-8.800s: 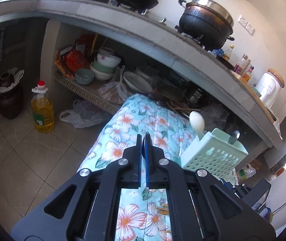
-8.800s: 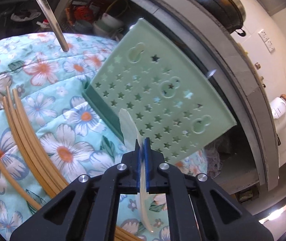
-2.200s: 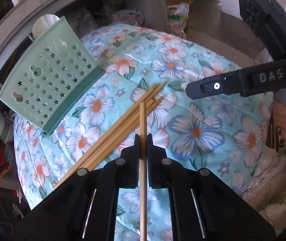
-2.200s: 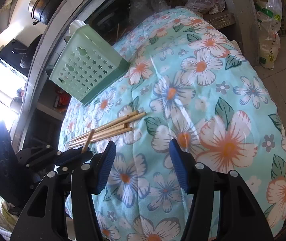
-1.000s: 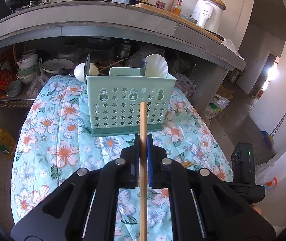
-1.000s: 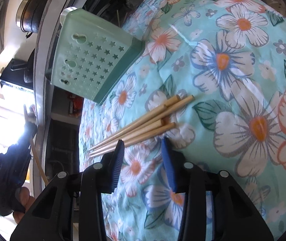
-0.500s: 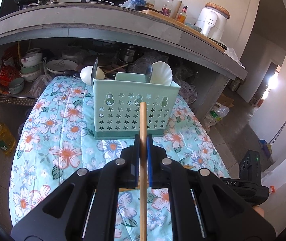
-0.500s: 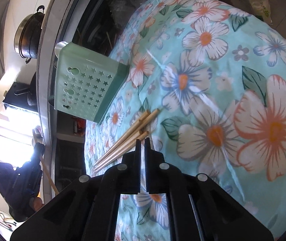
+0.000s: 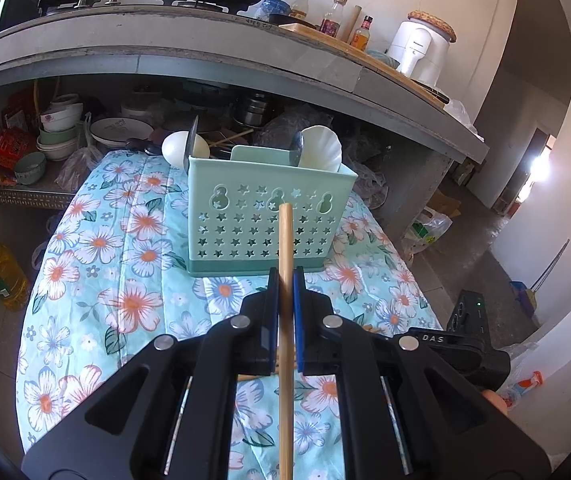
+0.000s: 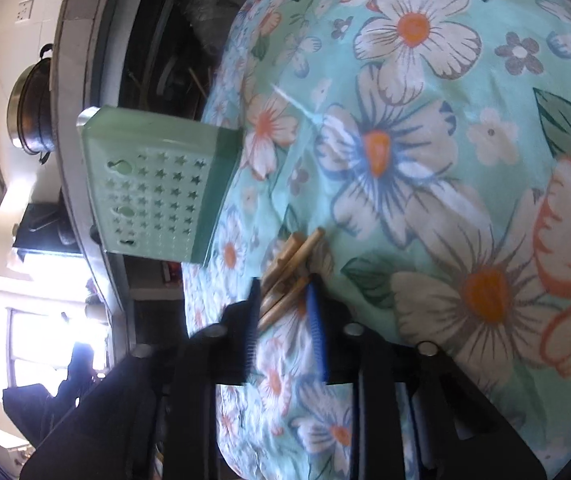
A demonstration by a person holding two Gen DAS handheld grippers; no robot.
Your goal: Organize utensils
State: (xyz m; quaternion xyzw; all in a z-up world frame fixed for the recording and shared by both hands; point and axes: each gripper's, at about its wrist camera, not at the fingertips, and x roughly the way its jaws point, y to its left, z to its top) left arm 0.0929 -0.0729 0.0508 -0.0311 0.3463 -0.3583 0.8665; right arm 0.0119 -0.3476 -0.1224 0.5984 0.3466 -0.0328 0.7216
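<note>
Left tool (image 9: 285,294): pressed together on a single wooden chopstick (image 9: 285,312), which runs straight up between the blue pads and out past the tips.
Held chopstick tip: in the left wrist view it overlaps the front wall of the mint-green utensil caddy (image 9: 241,220); whether it touches the wall cannot be told.
Utensil caddy: stands upright on the floral cloth (image 9: 101,264) that covers the surface, beyond the left tool's tips, with star and gourd cut-outs in its wall.
Caddy contents: two white spoons (image 9: 323,154) and dark utensil handles stand up out of the top.
Right tool (image 10: 285,304): jaws slightly spread and just now opening, their tips down at the cloth on either side of the loose chopsticks (image 10: 289,268).
Loose chopsticks: a small bundle lying on the cloth, their ends reaching forward past the right tool's tips; the pads do not visibly press on them, though the frame is blurred.
Caddy from the right wrist view: appears tipped sideways by the camera's roll, beyond the bundle and apart from it (image 10: 153,188).
Right tool in the left view: its black body shows low at the right edge of the surface (image 9: 457,344).
Background: a grey kitchen counter (image 9: 205,48) with pots and bottles, bowls on the shelf beneath.
</note>
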